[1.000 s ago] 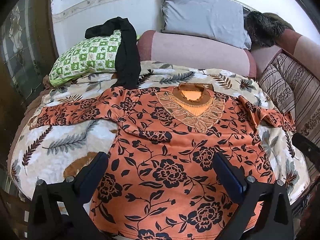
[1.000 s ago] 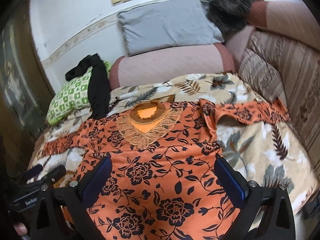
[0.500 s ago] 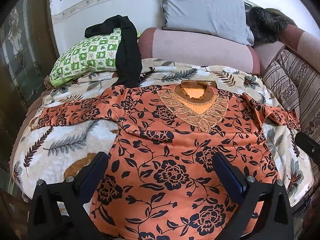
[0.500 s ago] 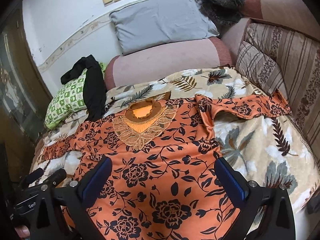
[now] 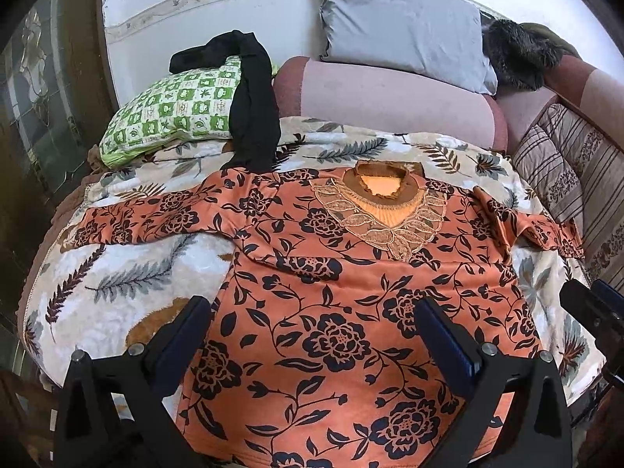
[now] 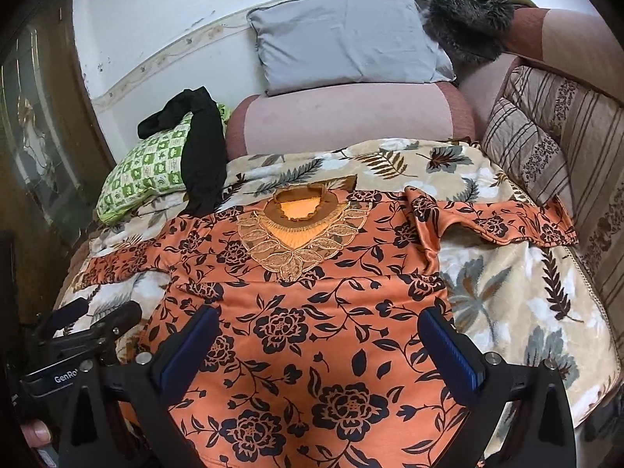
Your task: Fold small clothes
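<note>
The only readable writing is the white lettering "GenRo", cut off by the edge of its black housing, on the left tongs (image 6: 97, 323) as they show at the lower left of the right wrist view; a fingertip of the person's hand (image 6: 37, 435) shows just below that housing. Both tools point forward over the bed from its near edge. The left tongs (image 5: 314, 329) are released, their 2 blue-padded fingers (image 5: 183, 335) spread wide above the lower left part of the garment, grasping nothing. The right tongs (image 6: 319, 339) are likewise released, their 2 blue pads (image 6: 448, 347) spread wide over the lower body of the garment, and they too hold nothing. The orange long-sleeved top with black rose print and a lace collar (image 5: 351, 292) lies face up and spread out on the cream blanket with a leaf pattern (image 5: 117, 273) that covers the bed, neckline toward the wall, 1 sleeve stretched out to the left, the other creased and bunched toward the striped cushion (image 6: 526, 156) on the right. Beyond the top, a black garment (image 5: 253, 109) is draped over a green-and-white checked pillow (image 5: 175, 109), and a grey pillow (image 5: 401, 27) leans on a pink bolster (image 5: 390, 105).
</note>
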The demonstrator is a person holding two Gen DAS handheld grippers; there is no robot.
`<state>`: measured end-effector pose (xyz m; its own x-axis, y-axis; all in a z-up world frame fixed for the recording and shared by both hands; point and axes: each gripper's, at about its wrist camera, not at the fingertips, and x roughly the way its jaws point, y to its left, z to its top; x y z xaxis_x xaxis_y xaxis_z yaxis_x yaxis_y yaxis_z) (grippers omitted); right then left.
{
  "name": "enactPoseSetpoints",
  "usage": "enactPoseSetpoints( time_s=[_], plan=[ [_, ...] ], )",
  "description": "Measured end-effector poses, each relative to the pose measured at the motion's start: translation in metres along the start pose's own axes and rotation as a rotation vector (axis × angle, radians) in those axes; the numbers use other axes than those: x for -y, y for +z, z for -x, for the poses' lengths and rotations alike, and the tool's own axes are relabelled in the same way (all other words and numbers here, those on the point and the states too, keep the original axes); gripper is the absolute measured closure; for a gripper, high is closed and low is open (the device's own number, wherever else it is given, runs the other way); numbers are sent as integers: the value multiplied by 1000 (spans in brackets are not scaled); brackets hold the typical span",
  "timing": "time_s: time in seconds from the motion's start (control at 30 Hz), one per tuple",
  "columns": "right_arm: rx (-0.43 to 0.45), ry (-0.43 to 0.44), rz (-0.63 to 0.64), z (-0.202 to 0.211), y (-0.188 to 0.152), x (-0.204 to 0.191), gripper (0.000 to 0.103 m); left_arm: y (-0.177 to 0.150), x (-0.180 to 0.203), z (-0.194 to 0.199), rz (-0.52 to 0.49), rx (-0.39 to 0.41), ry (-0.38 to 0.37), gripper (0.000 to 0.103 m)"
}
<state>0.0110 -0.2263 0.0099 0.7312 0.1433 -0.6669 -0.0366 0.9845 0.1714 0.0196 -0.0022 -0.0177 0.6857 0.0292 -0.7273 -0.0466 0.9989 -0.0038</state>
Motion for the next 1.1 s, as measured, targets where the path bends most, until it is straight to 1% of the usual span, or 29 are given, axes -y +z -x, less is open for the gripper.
enactPoseSetpoints(
  time_s=[0.23, 0.87, 1.0, 1.1],
  plan=[
    [-4, 16, 16, 1, 0, -4, 0, 1, 3, 3, -9, 7, 3, 0],
    [-8, 21, 50, 1, 1, -14, 0, 3, 1, 5, -4, 12, 1, 0],
    [-26, 47, 29, -4, -1, -9, 0, 1, -1, -1, -8, 2, -1, 0],
    [-60, 83, -22, -13, -6, 8, 0, -4, -1, -18, -24, -35, 11, 0]
  ],
)
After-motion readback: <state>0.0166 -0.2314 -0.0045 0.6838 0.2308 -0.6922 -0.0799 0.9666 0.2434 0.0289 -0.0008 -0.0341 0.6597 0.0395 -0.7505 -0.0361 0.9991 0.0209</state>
